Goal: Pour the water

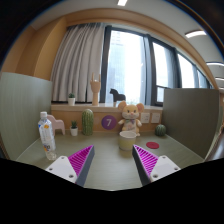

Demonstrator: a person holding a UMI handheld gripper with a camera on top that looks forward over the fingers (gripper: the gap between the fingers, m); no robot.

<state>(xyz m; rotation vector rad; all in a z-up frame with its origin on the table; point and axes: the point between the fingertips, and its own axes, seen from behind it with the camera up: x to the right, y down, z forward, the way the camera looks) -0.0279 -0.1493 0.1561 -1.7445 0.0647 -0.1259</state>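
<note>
On the table (105, 172), the bottle (45, 133) stands upright, left of & beyond the fingers; gripper (112, 163) spread, holding nothing. Cup (127, 141) sits just ahead, btwn the fingers' lines. Best approach prob: swing left, square up to bottle, grip mid-body. Greenish tabletop; curtain (75, 62) & window (130, 60) behind, plush toy (130, 117) w/ other knickknacks.

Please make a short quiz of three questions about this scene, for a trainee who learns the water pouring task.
1. True or false: the hand-held gripper holds the bottle.
2. What stands just ahead of the fingers? A) cup B) plate C) book
3. Fill in: on the sill behind the cup sits a ____.

Key: 1 false, the fingers are open and empty; 2 A; 3 teddy bear.
</note>
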